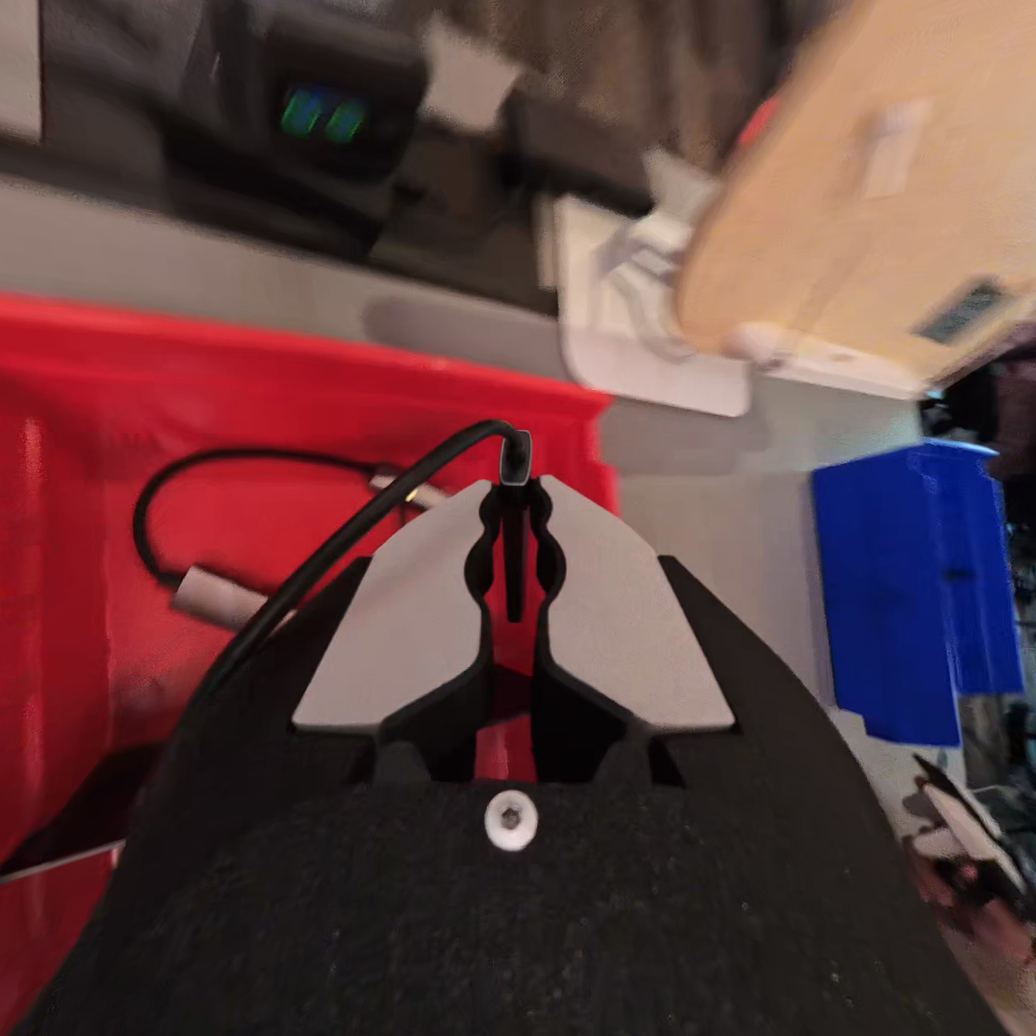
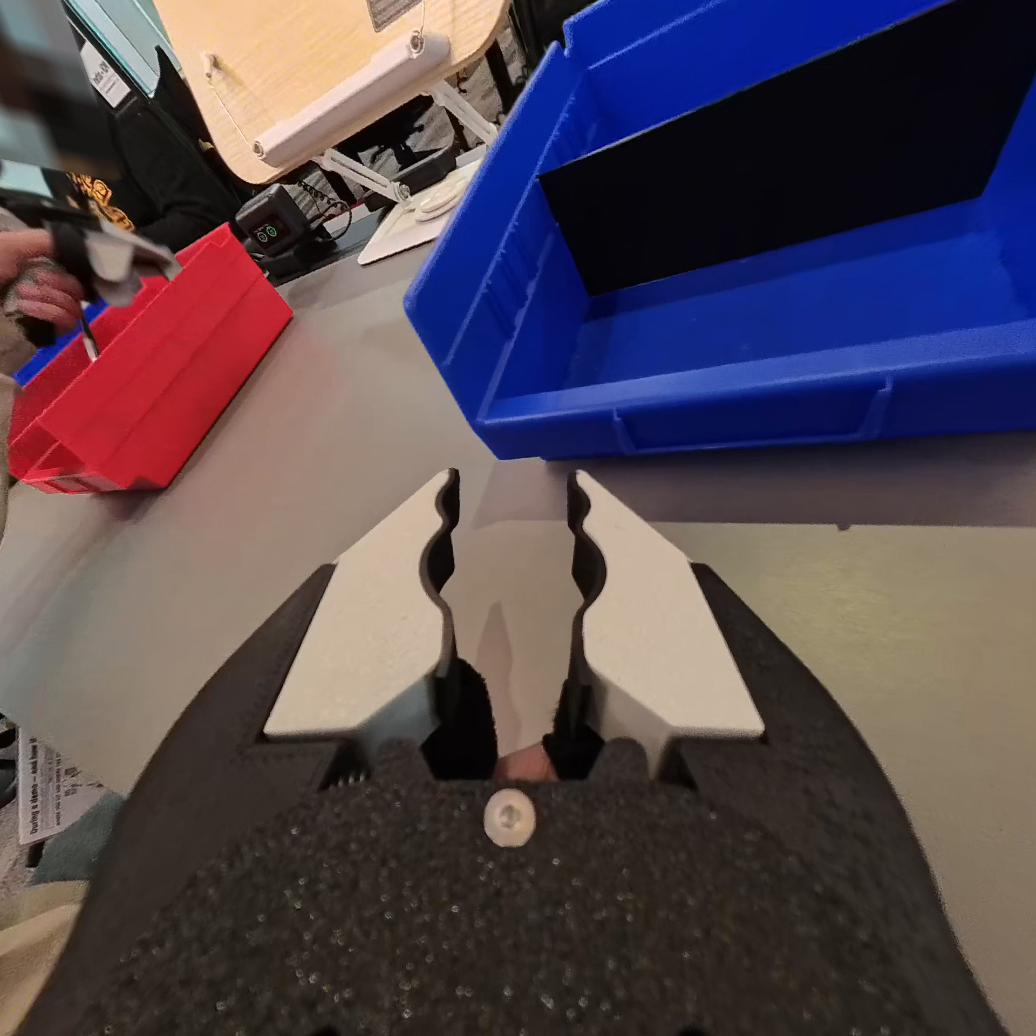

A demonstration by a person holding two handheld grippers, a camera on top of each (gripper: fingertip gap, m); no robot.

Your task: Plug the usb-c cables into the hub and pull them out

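Observation:
My left gripper is shut on the grey plug end of a black usb-c cable, held over the red bin. The cable leaves the fingertips, curves left and runs down past the gripper body. A second short black cable with grey ends lies in the red bin. I cannot tell which piece is the hub. My right gripper is open and empty above the grey table, just in front of the blue bin. The left gripper also shows at far left over the red bin.
The blue bin has a black divider. A black device with green lights and a white stand with a wooden board stand at the back. A person in dark clothing is behind the red bin. A printed sheet lies at lower left. Spacing between my two grippers at the tips: around 55 cm.

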